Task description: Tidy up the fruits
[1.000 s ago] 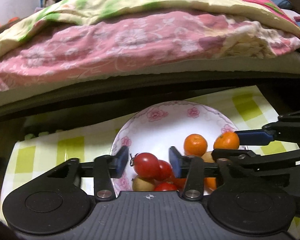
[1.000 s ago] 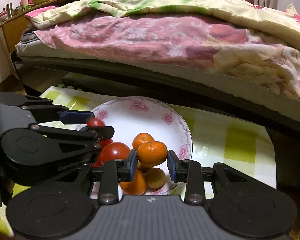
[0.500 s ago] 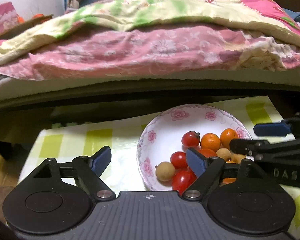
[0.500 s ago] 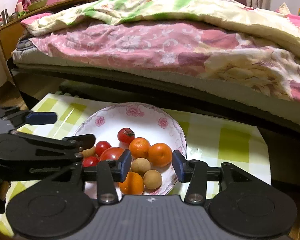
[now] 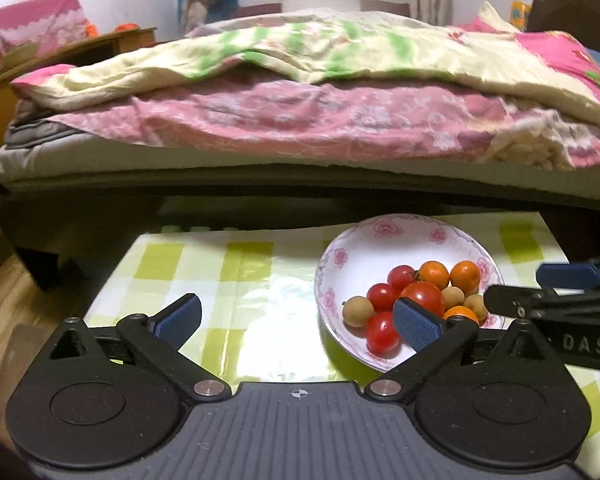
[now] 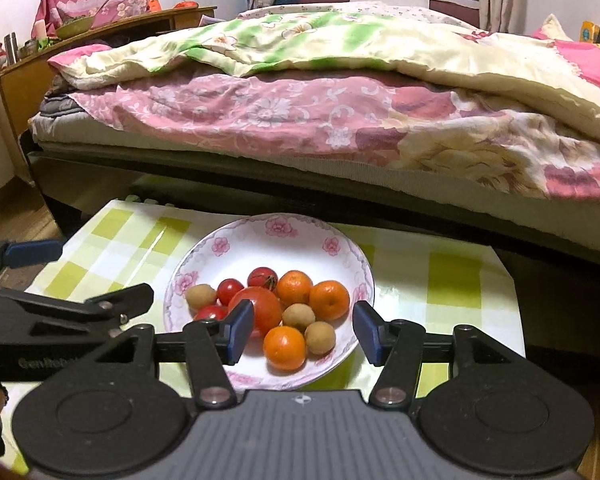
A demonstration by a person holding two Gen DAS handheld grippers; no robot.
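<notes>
A white plate with pink flowers (image 5: pixel 340 256) (image 6: pixel 236 236) stands on the green-checked table and holds red tomatoes (image 5: pixel 424 298) (image 6: pixel 262 308), oranges (image 5: pixel 465 275) (image 6: pixel 329 300) and small tan longans (image 5: pixel 356 311) (image 6: pixel 200 295). My left gripper (image 5: pixel 298 320) hovers to the left of the plate with its jaws opening wide. Only tablecloth lies between them. My right gripper (image 6: pixel 303 332) hangs above the plate's near edge. Its jaws are opening too, and the pads (image 6: pixel 240 332) touch no fruit. Each gripper shows at the side of the other's view.
The green-and-white checked cloth (image 5: pixel 240 276) (image 6: pixel 452 280) covers a low table. Right behind it runs a bed with a pink floral quilt (image 5: pixel 320 120) (image 6: pixel 300 108). A wooden desk (image 6: pixel 112 28) stands at the far left, and wooden floor (image 5: pixel 4 304) shows left of the table.
The left gripper let go of a red tomato and the right one an orange, and both fruits now lie in the plate. Both grippers drew back and upward, their jaws spreading.
</notes>
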